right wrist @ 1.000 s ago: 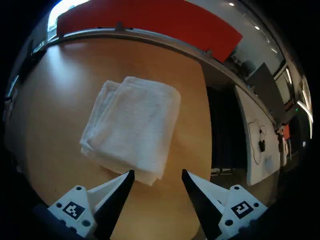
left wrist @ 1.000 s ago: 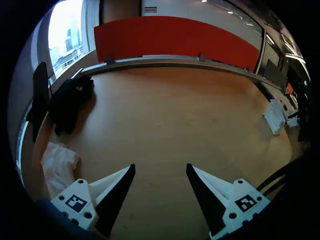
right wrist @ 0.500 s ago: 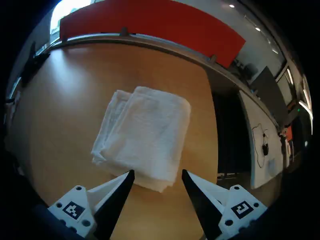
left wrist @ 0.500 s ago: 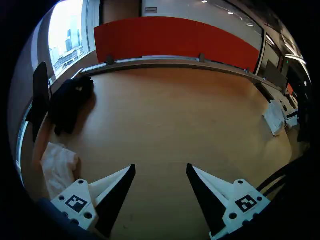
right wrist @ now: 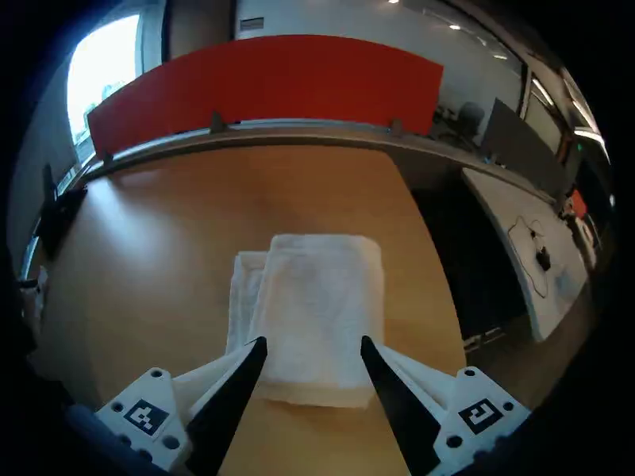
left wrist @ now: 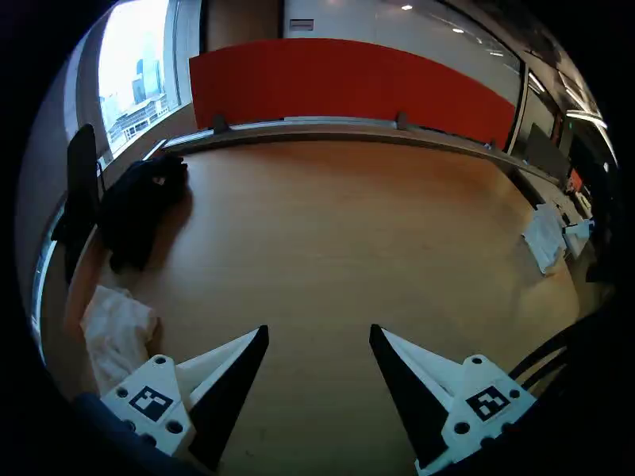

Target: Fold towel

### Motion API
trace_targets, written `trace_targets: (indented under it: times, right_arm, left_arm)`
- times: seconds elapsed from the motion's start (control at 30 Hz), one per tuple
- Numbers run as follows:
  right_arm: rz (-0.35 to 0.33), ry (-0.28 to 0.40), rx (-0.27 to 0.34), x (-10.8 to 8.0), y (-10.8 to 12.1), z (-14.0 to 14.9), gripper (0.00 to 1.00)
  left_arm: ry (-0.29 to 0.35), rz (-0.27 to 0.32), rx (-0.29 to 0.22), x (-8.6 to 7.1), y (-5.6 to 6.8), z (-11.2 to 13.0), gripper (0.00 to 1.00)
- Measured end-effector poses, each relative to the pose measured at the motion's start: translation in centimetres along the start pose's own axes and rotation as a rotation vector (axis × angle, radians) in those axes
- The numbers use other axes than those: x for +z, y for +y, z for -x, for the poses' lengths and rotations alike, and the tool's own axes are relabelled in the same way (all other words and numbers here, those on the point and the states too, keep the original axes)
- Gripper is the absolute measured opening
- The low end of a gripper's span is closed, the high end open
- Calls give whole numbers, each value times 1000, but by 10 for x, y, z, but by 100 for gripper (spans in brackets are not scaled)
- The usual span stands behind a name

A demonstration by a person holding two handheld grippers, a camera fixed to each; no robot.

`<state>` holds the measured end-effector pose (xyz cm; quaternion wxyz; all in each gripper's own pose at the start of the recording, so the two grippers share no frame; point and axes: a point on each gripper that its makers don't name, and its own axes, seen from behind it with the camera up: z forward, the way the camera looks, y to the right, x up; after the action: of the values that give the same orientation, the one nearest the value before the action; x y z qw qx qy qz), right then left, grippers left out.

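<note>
Item: left gripper (left wrist: pixel 317 328), over a wooden counter (left wrist: pixel 341 238). Its fingers (left wrist: pixel 226 381) are spread wide, holding nothing and touching nothing, with bare wood showing in the gap between them. Item: right gripper (right wrist: pixel 313 339), fingers (right wrist: pixel 226 389) likewise spread wide and gripping nothing. Their tips sit over the near portion of the towel (right wrist: pixel 321 305) (whether they rest on the cloth or are just above it cannot be told). Towel: white terry, folded into a thick upright rectangle. A narrower layer sticks out along its left side. It lies flat near the counter's right edge, its near hem just past the fingertips and towards the counter's front edge. Other contents, left gripper view: a black bundle of fabric (left wrist: pixel 139 206) near the counter's left edge. A crumpled white cloth (left wrist: pixel 115 333) lies at the near left corner, just beside the left finger. A small white folded piece (left wrist: pixel 546 238) lies at the far right edge, too small to identify. Surroundings: a red partition (right wrist: pixel 262 79) runs along the counter's back edge, and a bright window (left wrist: pixel 131 79) is at the back left. In the right gripper view a pale neighbouring desk (right wrist: pixel 516 278) carries a dark cable, set well apart from the counter across a dark gap.
</note>
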<state>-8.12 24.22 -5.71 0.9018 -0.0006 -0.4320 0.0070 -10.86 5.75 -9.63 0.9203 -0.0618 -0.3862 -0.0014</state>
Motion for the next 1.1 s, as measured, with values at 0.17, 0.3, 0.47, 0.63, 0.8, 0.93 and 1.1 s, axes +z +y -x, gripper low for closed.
trace_targets:
  times: [0.17,0.3,0.47,0.63,0.8,0.93,1.1]
  right_arm:
    - [-3,20,23,1,-7,-5,91]
    - [2,38,26,1,-11,-9,91]
    - [4,75,33,-2,-18,-18,91]
    - [8,127,37,-7,-27,-31,91]
    - [7,193,40,-15,-37,-46,91]
    - [0,265,47,-23,-47,-61,91]
    - [-21,363,54,-34,-61,-81,91]
  left_arm:
    - [13,-7,-4,0,-2,-5,94]
    - [31,-11,-7,0,-4,-12,94]
    - [64,-21,-5,1,-7,-25,94]
    - [117,-26,-3,2,-8,-44,94]
    - [182,-28,-3,2,-8,-66,94]
    - [242,-32,-1,0,-8,-85,94]
    - [319,-39,-1,-6,-10,-108,94]
